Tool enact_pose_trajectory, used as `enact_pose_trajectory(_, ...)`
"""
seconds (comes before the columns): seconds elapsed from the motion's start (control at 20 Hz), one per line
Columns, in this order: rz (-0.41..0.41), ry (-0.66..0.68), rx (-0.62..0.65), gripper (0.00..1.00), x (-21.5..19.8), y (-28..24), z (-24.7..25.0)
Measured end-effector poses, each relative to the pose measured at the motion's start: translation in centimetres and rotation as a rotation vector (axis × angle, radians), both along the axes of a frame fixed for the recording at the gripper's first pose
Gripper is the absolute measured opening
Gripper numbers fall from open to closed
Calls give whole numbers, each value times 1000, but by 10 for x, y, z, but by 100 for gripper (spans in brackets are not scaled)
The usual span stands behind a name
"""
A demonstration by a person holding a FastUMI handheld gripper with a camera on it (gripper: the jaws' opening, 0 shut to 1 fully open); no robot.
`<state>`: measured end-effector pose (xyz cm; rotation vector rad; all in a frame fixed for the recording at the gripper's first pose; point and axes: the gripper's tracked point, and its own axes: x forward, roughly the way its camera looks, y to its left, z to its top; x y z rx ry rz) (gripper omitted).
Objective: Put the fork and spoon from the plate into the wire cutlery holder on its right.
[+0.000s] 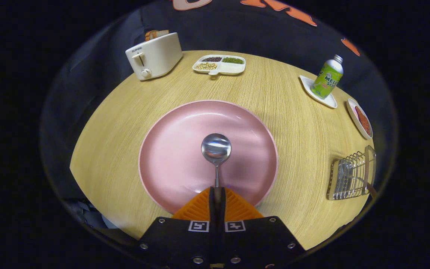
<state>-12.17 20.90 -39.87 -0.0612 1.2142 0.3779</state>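
Round, pale wood-grain tabletop (274, 97) carries everything in your gripper view: a large pink round plate (170, 149) just ahead of the tool (217, 200), whose fingers are pressed together on the handle of the shiny metal spoon (216, 149), its bowl pointing straight forward along the fingers over the middle of the plate. Your target, the wire cutlery holder (351, 175), lies well off to the right of the plate and tool, so the coming move will likely be a sideways carry to the right, with the spoon's long axis then tipped to drop in; a fork cannot be made out on the plate.
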Motion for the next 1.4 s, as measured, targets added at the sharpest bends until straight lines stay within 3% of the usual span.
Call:
enact_pose_trajectory(0.45,-83,-189,2,1,40,-38,60)
enact_pose_trajectory(0.85,-213,-359,-60,1,71,-142,149)
enact_pose_trajectory(1.1,-275,-315,-133,1,62,-213,158)
enact_pose_trajectory(1.4,-256,-188,-195,3,43,-257,133)
